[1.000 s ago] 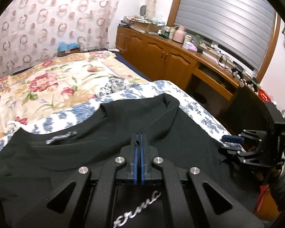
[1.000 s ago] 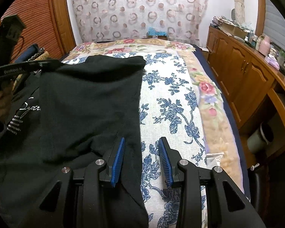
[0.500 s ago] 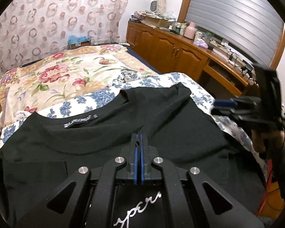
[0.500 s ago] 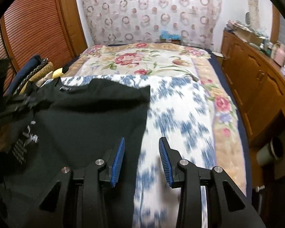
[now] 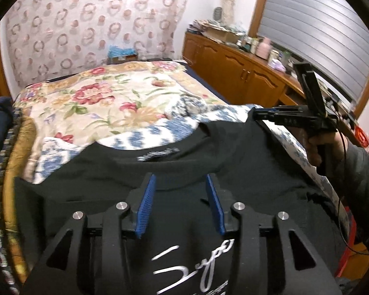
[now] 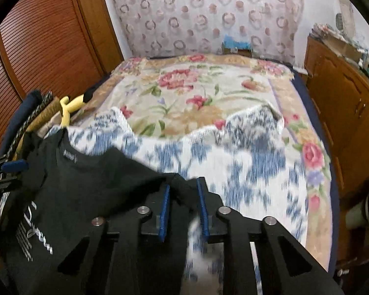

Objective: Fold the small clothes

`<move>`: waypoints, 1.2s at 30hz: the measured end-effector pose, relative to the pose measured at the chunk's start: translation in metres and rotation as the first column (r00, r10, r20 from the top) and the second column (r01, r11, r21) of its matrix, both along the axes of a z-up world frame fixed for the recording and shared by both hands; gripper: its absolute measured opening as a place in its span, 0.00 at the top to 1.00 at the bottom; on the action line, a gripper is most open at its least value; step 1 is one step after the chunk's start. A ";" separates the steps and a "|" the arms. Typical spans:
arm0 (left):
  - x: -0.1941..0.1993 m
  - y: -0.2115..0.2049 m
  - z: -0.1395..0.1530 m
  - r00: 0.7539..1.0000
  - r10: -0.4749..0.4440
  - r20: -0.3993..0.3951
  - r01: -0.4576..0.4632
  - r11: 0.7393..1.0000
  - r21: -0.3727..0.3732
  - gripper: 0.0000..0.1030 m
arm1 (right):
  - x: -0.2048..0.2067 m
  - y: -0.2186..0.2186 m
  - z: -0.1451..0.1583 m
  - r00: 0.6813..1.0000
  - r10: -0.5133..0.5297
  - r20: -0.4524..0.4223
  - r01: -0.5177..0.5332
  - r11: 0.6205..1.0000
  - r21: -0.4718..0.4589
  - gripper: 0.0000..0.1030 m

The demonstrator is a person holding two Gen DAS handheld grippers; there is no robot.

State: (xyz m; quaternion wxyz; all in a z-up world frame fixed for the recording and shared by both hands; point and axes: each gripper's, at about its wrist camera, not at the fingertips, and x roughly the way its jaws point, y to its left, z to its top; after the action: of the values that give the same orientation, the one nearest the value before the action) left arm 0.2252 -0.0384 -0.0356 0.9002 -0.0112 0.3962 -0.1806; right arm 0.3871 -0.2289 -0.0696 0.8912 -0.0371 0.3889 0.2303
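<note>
floral bedspread (image 6: 209,93), wood cabinets (image 5: 236,73) (cluttered top), circle-print curtain (image 6: 204,17)

Even indoor light, strong fisheye bending with dark corners, motion blur smearing the blue-patterned cloth (image 6: 233,157).

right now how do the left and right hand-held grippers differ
The left hand-held gripper has just been opening: its jaws stand wide over the black t-shirt chest, nothing between them. The right hand-held gripper has just been closing: its jaws are narrower, with the shirt's shoulder corner between them. Both have blue pads and hang over the same shirt.
</note>
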 end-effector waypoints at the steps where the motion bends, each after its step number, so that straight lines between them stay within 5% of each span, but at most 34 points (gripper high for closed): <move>1: 0.000 0.005 0.002 1.000 0.015 0.000 -0.015 1.000 0.003 0.52 | 0.002 0.001 0.000 1.000 -0.007 0.007 0.007 1.000 -0.007 0.81; 4: -0.003 0.028 0.011 0.998 0.057 0.021 -0.058 0.998 0.017 0.39 | -0.004 0.009 0.000 0.999 -0.014 0.029 0.016 0.999 -0.049 0.80; 5: -0.004 0.034 0.013 0.997 0.068 0.025 -0.068 0.997 0.022 0.36 | -0.006 0.011 -0.002 0.999 -0.016 0.028 0.018 0.998 -0.065 0.73; 6: -0.005 0.039 0.015 0.997 0.075 0.026 -0.075 0.997 0.024 0.35 | -0.006 0.013 -0.005 1.000 -0.023 0.019 0.024 0.996 -0.088 0.65; 13: -0.013 0.080 0.029 0.986 0.157 0.058 -0.162 0.981 0.109 0.34 | -0.008 0.016 -0.010 0.999 -0.001 -0.047 -0.005 0.991 -0.132 0.64; 19: -0.015 0.111 0.028 0.977 0.208 0.039 -0.212 0.964 0.158 0.34 | -0.021 0.012 -0.011 0.999 0.002 -0.046 -0.005 0.997 -0.072 0.61; 26: -0.004 0.112 0.009 0.985 0.171 -0.030 -0.164 0.972 0.171 0.51 | -0.033 0.004 -0.017 0.998 0.019 -0.068 -0.023 0.998 -0.058 0.57; 36: 0.027 0.108 -0.018 0.973 0.211 -0.097 -0.173 0.937 0.303 0.54 | -0.032 0.006 -0.018 0.997 0.008 -0.077 -0.013 0.998 -0.061 0.57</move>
State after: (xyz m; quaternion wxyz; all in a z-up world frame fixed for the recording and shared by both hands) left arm 0.2518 0.0696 -0.0534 0.8779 0.0719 0.4724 -0.0300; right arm 0.3555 -0.2227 -0.0876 0.8728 -0.0577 0.4296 0.2242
